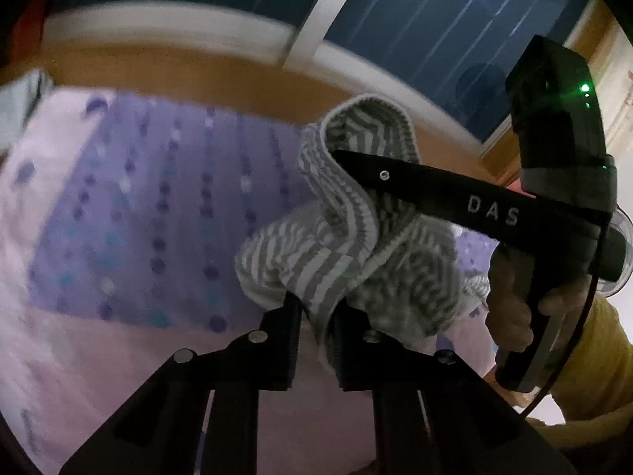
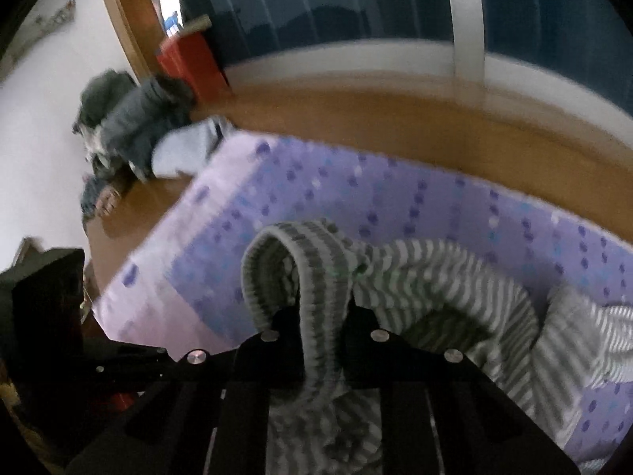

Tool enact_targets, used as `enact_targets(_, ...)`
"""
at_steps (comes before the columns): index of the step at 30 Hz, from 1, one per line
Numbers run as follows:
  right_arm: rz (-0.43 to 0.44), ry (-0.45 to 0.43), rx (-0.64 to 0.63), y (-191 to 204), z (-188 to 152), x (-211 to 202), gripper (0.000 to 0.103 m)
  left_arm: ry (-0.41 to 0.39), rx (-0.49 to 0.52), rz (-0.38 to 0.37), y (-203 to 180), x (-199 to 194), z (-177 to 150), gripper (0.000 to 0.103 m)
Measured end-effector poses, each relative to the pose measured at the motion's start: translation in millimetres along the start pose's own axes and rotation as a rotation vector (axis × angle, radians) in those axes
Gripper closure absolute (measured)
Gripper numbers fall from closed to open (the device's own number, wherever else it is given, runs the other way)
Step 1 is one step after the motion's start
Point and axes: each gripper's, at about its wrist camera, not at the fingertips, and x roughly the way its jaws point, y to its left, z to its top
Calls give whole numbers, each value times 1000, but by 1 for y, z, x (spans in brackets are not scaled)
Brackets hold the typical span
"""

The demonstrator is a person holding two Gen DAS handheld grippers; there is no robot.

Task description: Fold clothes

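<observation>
with both grippers clamped on the striped garment (image 1: 340, 249), the step in hand looks like the lift that comes before a fold: the cloth is gathered up off the purple dotted sheet (image 1: 130, 206) and not yet spread flat. the left gripper (image 1: 316, 316) has its jaws pinched tight on a ribbed hem, and the right gripper (image 2: 321, 330) grips another ribbed edge that loops over its tips; in the left view the right tool reaches across the bunched cloth, held in a hand (image 1: 510, 308) with a yellow sleeve (image 1: 593, 376) behind. the fabric is a soft, stretchy knit in grey and white stripes, crumpled into folds, with thicker ribbed bands. next, i judge, the two held edges want drawing apart until the cloth hangs straight, then laying down smooth on the sheet. a wooden ledge (image 2: 395, 118) runs behind the bed.
</observation>
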Motion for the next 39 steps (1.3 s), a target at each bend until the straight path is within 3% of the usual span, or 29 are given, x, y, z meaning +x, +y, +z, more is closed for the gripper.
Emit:
enact_targets(5,51,-109,-5,3,18,-39,92,-63,70,-3,-28,-27,9,89)
enact_targets(10,61,-174,12,-18,16,-75,92,-60,143,-41,-71,-26,16,90)
enact_targets(23,-39,-327,225,-145,-14,-176,92,14,378,-177,-197,15,29,90)
enact_targets(29,-92,-302,314,-201,-43,-185,92,162,387,-208,-241,84,17,89)
enact_targets(33,-122,-230,380,-240,-66,-170,92,280,339,-138,-246,132,1,89)
enact_targets(39,-147,-83,433,-273,-97,-127,92,350,259,-95,-234,141,-9,83)
